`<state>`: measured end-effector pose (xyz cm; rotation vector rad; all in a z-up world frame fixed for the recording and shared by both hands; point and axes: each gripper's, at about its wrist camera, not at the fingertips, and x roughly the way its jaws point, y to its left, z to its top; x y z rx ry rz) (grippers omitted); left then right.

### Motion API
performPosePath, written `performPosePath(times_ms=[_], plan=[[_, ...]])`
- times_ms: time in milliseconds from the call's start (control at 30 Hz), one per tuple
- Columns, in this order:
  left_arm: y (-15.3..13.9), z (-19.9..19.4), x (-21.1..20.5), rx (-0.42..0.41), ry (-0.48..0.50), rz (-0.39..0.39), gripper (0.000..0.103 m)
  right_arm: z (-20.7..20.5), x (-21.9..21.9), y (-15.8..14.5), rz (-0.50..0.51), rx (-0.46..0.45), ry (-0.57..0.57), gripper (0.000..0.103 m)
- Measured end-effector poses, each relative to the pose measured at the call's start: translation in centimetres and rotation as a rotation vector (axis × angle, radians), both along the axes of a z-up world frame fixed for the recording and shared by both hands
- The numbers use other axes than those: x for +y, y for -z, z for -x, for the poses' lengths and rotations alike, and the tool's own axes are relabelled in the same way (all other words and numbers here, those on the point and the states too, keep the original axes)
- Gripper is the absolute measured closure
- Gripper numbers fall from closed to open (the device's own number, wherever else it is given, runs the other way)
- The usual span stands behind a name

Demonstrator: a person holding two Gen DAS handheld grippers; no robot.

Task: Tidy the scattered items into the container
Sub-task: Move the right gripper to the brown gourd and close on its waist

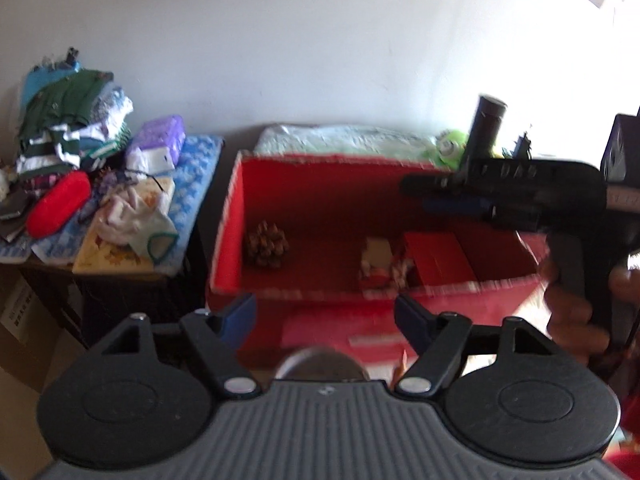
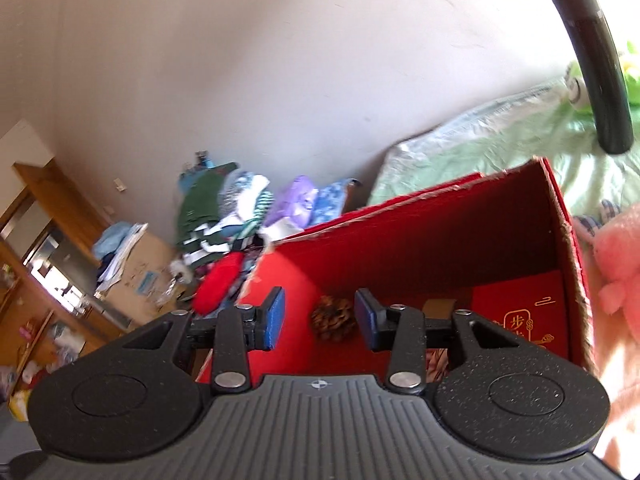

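- Jaws on both tools are standing apart with nothing between them: the left gripper (image 1: 325, 312) is spread wide, the right gripper (image 2: 320, 318) somewhat narrower, its blue pads (image 2: 274, 318) bare.
- The red box (image 1: 228, 216), the container, is lying open-topped straight ahead of the left gripper at 12 o'clock, its long axis running from 9 to 3 o'clock across that view.
- Inside it, a pine cone (image 1: 266, 243) is sitting toward 11 o'clock, a small white-and-red item (image 1: 376, 262) near 12 o'clock, and a flat red packet (image 1: 438, 258) toward 1 o'clock.
- The right gripper is hanging over the box's interior; in its own view the pine cone (image 2: 334, 318) is showing directly between the two fingers, lower down on the box floor, and the gold-printed red packet (image 2: 520, 320) is lying at 3 o'clock.
- A dark cylinder (image 2: 596, 72) is standing on the green bedding (image 2: 500, 136) beyond the box at 1 o'clock from the right gripper, with a green plush toy (image 2: 576, 80) beside it and a pink plush (image 2: 620, 264) at 3 o'clock just outside the box wall.
- Judging by these positions, the loose items on the bedding are lying on the right gripper's side, so that hand seems the nearer one; it would be swinging from the box toward 1 to 3 o'clock.
- A cluttered side table (image 1: 120, 272) with a red case (image 1: 58, 208) is sitting at 10 o'clock from the left gripper, well apart from the box; whether those things belong to the task is unclear.
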<state>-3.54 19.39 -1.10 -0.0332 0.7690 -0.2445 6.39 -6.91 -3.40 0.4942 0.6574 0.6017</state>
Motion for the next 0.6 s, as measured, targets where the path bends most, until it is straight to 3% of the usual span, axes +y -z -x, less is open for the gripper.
performPosePath(times_ms=[267,400,600], plan=[[3.3,3.0,0.1,0.189,0.107,0.051,0.024,5.8,0.2,0.0,0.124,-0.083,-0.231,0.058],[5.8,2.7,-0.2,0.323,0.111,0.102,0.023,6.9,1.3,2.4,0.176,0.006,-0.333,0.059],[7.6,2.1,-1.1,0.366,0.116,0.135,0.023,6.2,1.5,5.7,0.2,0.225,-0.324,0.059]])
